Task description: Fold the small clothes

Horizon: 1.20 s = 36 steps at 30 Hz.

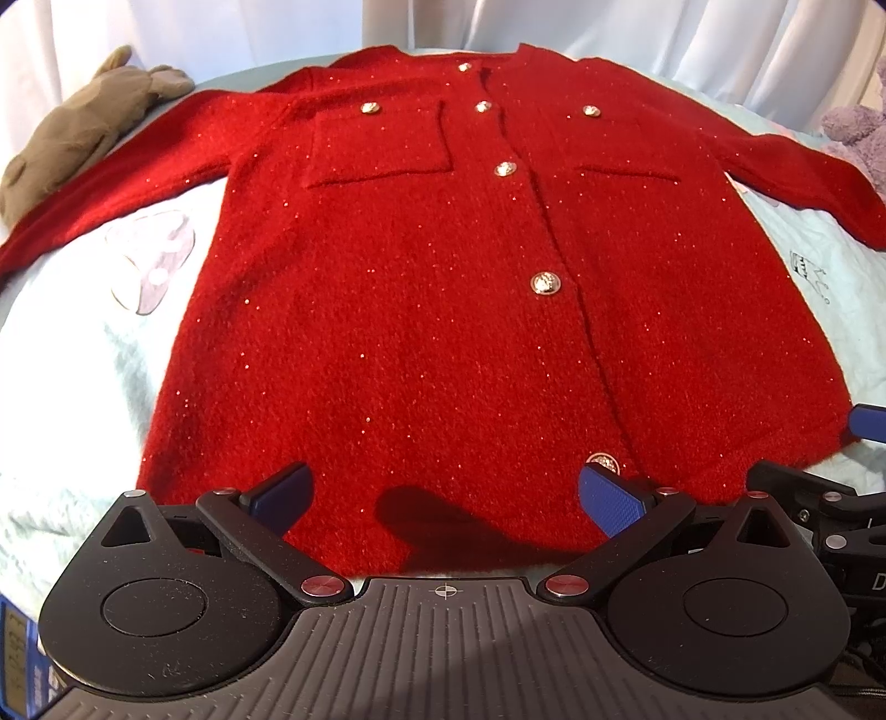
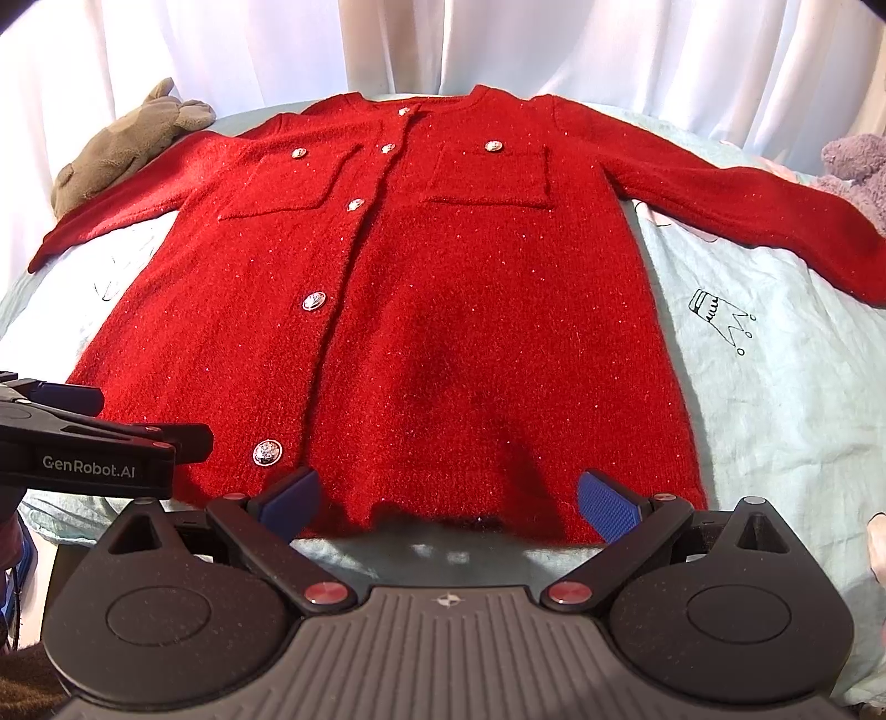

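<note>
A small red sparkly cardigan (image 1: 421, 288) (image 2: 443, 310) with gold buttons lies flat and face up on a pale blue sheet, sleeves spread to both sides, neck at the far end. My left gripper (image 1: 443, 498) hovers open over the left part of the near hem, nothing between its blue pads (image 1: 609, 507). My right gripper (image 2: 448, 501) is open just above the right part of the hem, empty too. The left gripper's body (image 2: 94, 443) shows at the left edge of the right wrist view, and the right one's blue fingertip (image 1: 869, 423) at the right edge of the left wrist view.
A brown plush toy (image 1: 72, 133) (image 2: 122, 138) lies at the far left near the left sleeve. A purple plush (image 1: 858, 133) (image 2: 855, 166) sits at the far right. The sheet (image 2: 775, 387) carries small printed drawings. White curtains (image 2: 443, 44) hang behind.
</note>
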### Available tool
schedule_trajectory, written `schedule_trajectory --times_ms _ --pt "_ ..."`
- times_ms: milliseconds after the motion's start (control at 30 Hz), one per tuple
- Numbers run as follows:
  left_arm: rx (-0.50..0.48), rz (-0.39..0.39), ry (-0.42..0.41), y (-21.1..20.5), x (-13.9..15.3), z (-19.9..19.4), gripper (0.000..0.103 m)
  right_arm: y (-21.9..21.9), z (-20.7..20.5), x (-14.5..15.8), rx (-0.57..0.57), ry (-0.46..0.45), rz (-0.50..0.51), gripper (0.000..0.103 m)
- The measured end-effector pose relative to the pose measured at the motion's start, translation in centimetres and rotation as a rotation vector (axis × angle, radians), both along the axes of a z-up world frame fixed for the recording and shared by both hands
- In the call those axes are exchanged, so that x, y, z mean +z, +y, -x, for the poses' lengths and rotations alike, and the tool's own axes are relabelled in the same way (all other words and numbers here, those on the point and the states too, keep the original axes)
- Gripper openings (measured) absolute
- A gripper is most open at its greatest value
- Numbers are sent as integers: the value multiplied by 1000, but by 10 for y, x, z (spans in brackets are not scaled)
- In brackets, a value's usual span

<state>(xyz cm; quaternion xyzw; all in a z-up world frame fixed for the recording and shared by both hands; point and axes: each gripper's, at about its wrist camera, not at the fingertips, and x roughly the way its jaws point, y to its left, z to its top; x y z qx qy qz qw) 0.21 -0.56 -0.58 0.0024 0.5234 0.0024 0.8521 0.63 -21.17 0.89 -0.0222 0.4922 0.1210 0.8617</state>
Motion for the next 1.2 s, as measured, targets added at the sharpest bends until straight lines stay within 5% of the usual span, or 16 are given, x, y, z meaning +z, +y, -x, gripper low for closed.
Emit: schedule_trajectory --times_ms 1200 --pt "13 14 28 7 0 -3 103 -1 -3 -3 -19 10 -13 99"
